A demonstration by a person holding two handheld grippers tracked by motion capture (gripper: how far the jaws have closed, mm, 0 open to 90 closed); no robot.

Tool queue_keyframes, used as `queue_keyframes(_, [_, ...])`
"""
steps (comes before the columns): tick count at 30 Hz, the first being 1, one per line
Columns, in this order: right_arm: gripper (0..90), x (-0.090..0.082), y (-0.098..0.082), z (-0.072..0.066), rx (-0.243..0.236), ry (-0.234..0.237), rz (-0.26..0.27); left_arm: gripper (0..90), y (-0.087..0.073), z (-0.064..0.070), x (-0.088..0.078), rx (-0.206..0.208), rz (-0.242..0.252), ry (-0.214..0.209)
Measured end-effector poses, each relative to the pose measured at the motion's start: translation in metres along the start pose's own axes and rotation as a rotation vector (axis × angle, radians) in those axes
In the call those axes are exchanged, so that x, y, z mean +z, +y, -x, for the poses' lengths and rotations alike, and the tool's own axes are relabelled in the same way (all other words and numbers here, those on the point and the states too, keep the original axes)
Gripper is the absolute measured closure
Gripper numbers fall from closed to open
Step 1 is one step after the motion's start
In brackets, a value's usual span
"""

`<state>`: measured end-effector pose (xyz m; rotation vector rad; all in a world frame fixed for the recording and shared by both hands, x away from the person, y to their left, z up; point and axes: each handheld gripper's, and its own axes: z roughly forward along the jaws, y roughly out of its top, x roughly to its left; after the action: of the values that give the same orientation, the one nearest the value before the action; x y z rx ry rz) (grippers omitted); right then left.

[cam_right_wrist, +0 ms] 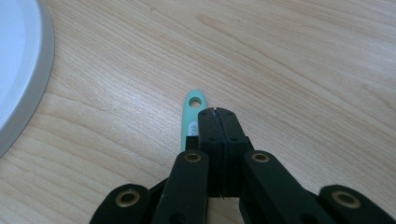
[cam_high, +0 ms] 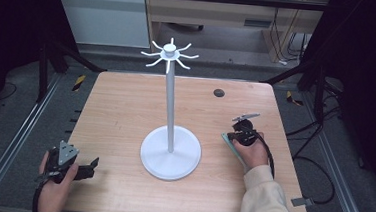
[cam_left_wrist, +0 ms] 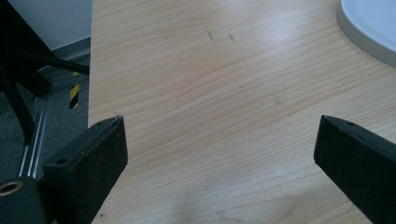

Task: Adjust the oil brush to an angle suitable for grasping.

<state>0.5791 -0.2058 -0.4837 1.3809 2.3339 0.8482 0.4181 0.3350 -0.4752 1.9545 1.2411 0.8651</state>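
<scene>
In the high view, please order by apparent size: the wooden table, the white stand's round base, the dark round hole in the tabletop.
1. Wooden table
2. White stand's round base
3. Dark round hole

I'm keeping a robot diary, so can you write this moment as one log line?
left gripper: open over bare table | right gripper: shut beside green strip, grip unclear | white hook stand: mid-table, untouched
</scene>
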Motion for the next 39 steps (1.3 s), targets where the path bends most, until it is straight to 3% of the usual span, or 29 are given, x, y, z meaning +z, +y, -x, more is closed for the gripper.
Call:
queue_keyframes(5, [90.0,0.000,0.000,-0.002,-0.011,0.012,-0.003,2.3,0.000,0.001,0.001,0.004,-0.001,-0.003])
queue_keyframes(10, [90.0,-0.002,0.000,-0.006,-0.033,0.057,0.000,2.3,0.001,0.002,0.001,0.014,-0.006,-0.006])
queue_keyframes(13, [90.0,-0.002,0.000,-0.012,-0.055,0.114,-0.008,2.3,0.004,0.004,0.001,0.023,0.004,0.003])
queue_keyframes(20, [90.0,-0.001,0.002,-0.015,-0.055,0.095,0.000,2.2,0.005,0.003,-0.002,0.019,0.025,0.005])
queue_keyframes(24, [90.0,-0.003,0.001,-0.010,-0.029,0.047,0.013,2.2,0.006,0.003,-0.001,0.018,0.027,0.002])
queue_keyframes(27, [90.0,-0.002,-0.001,-0.007,-0.041,0.011,0.000,2.2,0.006,0.004,-0.001,0.020,0.025,-0.001])
queue_keyframes(35, [90.0,0.000,-0.002,-0.008,-0.049,0.039,-0.011,2.2,0.006,0.005,0.000,0.026,0.015,-0.009])
queue_keyframes(39, [90.0,0.000,-0.003,-0.011,-0.060,0.094,-0.008,2.2,0.006,0.006,0.001,0.031,0.013,-0.013])
